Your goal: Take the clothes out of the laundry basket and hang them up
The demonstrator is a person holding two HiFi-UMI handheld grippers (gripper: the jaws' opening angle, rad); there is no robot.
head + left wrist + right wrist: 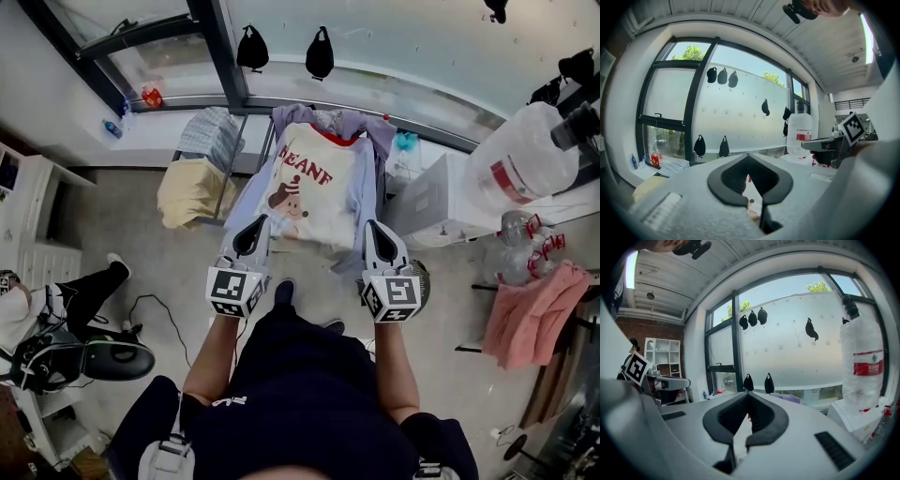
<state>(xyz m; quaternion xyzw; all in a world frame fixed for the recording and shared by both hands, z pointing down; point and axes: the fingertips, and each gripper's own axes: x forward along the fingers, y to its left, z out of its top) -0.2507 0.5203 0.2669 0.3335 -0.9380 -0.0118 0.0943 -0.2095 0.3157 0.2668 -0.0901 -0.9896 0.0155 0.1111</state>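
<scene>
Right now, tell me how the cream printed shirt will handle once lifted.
Probably floppy: the shirt wrinkles where the left gripper and right gripper pinch it. Likely light, since it looks like thin cloth. Its sleeves may swing loose.

We get soft daylight from the window; its frosted pane glows pale, and the black bags on it read as flat silhouettes; the floor is dimmer, with faint shadows; the shirt shows sharp print; every view bends hard at its edges and fades to black corners; a ceiling strip flares white; in both gripper views the near foreground is soft.
</scene>
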